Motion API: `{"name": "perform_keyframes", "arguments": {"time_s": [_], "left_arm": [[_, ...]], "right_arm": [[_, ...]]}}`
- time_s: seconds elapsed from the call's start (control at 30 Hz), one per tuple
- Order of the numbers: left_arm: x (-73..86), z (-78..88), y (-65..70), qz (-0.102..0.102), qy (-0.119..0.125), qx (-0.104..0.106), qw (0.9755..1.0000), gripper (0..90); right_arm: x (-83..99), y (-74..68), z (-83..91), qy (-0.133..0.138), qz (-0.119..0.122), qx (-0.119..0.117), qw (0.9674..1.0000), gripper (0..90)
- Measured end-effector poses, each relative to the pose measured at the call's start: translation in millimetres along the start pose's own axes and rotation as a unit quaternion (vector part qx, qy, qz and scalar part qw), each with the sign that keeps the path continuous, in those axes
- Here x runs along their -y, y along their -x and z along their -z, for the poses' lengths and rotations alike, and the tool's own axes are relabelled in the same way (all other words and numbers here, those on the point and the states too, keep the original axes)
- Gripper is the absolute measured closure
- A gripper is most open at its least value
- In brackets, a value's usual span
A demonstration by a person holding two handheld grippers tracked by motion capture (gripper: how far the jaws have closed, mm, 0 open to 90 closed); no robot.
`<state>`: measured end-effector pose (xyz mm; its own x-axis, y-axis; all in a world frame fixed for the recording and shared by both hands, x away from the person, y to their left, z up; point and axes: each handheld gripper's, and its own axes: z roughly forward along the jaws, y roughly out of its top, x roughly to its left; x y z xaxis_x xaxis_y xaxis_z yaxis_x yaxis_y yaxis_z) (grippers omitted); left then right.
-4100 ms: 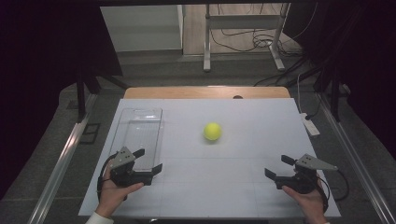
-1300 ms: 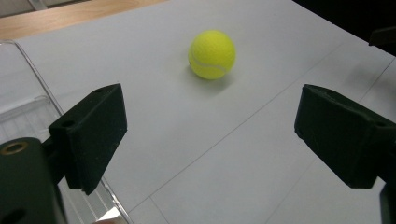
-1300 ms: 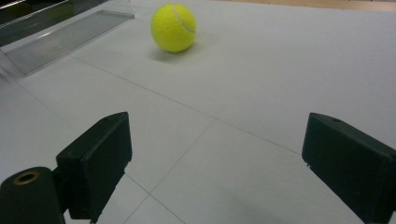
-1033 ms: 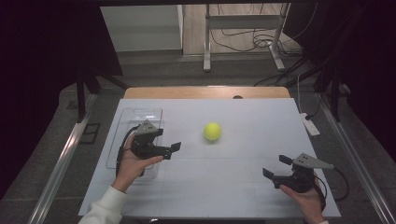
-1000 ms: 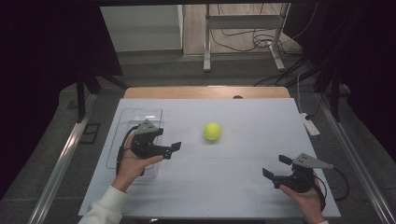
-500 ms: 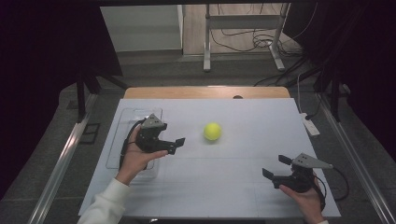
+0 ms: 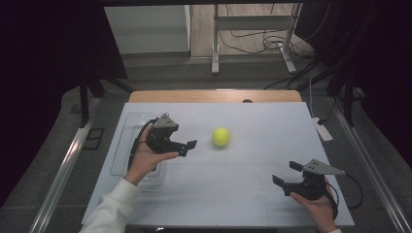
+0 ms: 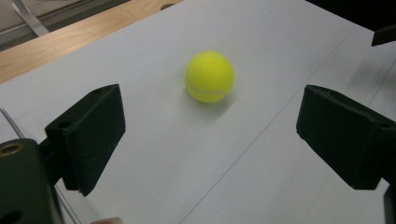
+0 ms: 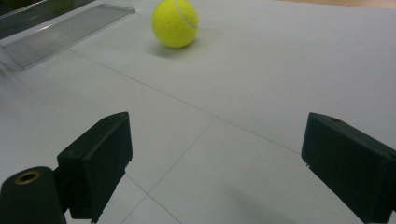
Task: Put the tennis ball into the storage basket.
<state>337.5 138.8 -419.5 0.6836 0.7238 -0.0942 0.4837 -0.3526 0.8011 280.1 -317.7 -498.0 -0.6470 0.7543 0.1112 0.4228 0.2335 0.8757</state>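
A yellow tennis ball (image 7: 221,137) rests on the white tabletop (image 7: 243,194) near its middle. My left gripper (image 7: 187,148) hovers just left of the ball and points at it. It is open; its jaws have just been opening a little wider, with nothing between them. In the left gripper view the ball (image 8: 209,76) lies ahead of the wide jaws of the left gripper (image 8: 217,135), apart from them. My right gripper (image 7: 286,173) is open and empty at the front right. From the right gripper (image 9: 222,163) the ball (image 9: 175,22) is far off.
A clear plastic tray (image 7: 124,141) lies on the table's left side, partly under my left hand, and the tray (image 9: 65,28) also appears at the top left of the right gripper view. A bare wooden strip (image 7: 204,96) borders the table's far edge. Cables run across the floor beyond.
My left hand has moved from over the tray to the right and slightly up, closer to the ball. The ball and my right gripper have stayed put.
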Motion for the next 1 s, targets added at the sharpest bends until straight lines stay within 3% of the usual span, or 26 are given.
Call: {"name": "perform_keyframes", "arguments": {"time_s": [0.4, 0.73, 1.0], "left_arm": [[-10.2, -13.3, -4.5, -0.002, -0.013, -0.006, 0.9999, 8.5], [-18.6, -23.5, -3.1, -0.018, -0.026, -0.003, 0.9995, 8.3], [-25.0, -31.5, -4.2, -0.018, -0.025, -0.002, 0.9995, 8.3]], "right_arm": [[-1.7, 1.3, -2.7, 0.001, 0.003, 0.0, 1.0, 9.0], [-2.9, 1.3, -4.5, 0.001, 0.005, -0.003, 1.0, 9.1], [-3.3, -0.3, -6.5, -0.003, 0.01, -0.005, 0.9999, 9.1]]}}
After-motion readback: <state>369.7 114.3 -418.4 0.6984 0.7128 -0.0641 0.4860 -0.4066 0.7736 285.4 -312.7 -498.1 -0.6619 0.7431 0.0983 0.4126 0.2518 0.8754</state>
